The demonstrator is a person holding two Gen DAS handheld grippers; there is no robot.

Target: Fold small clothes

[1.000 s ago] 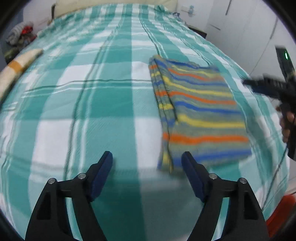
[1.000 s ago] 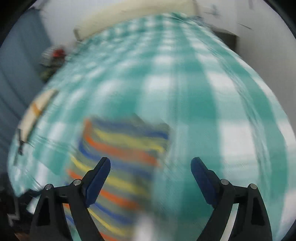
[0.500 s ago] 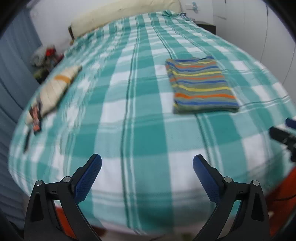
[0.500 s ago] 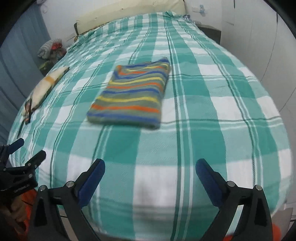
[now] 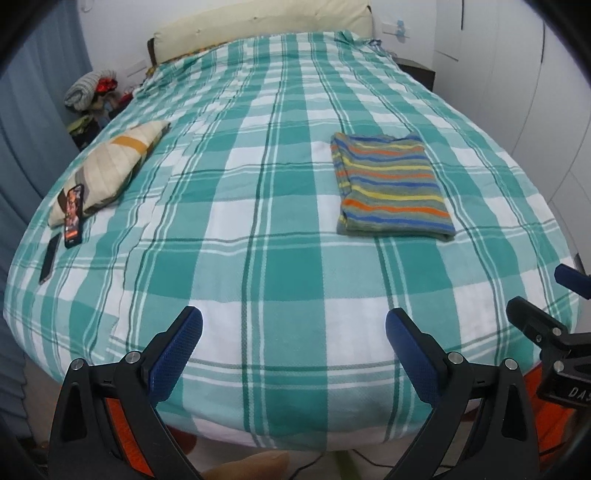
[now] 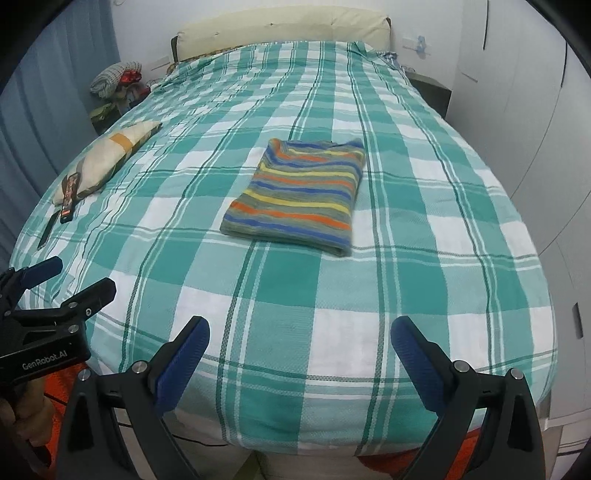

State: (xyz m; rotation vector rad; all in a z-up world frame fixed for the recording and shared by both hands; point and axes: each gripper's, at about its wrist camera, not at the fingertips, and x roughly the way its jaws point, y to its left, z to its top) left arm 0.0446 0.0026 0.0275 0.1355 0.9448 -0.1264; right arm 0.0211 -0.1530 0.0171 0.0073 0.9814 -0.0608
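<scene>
A striped garment [image 5: 391, 184] in grey, blue, orange and yellow lies folded into a neat rectangle on the green and white checked bed [image 5: 258, 258]. It also shows in the right wrist view [image 6: 301, 197]. My left gripper [image 5: 293, 325] is open and empty, held back over the foot edge of the bed, well short of the garment. My right gripper [image 6: 299, 332] is open and empty, also at the foot edge. Each gripper shows at the edge of the other's view, the right one [image 5: 543, 299] and the left one [image 6: 70, 282].
A beige pillow [image 5: 110, 166] lies at the bed's left side with a phone [image 5: 73, 216] leaning on it and a second dark phone [image 5: 50, 258] beside it. A headboard [image 5: 258, 26] stands at the far end. White wardrobes [image 5: 517, 74] line the right.
Both grippers have pulled back from the folded garment to the foot of the bed. The garment stays folded where it lay.
</scene>
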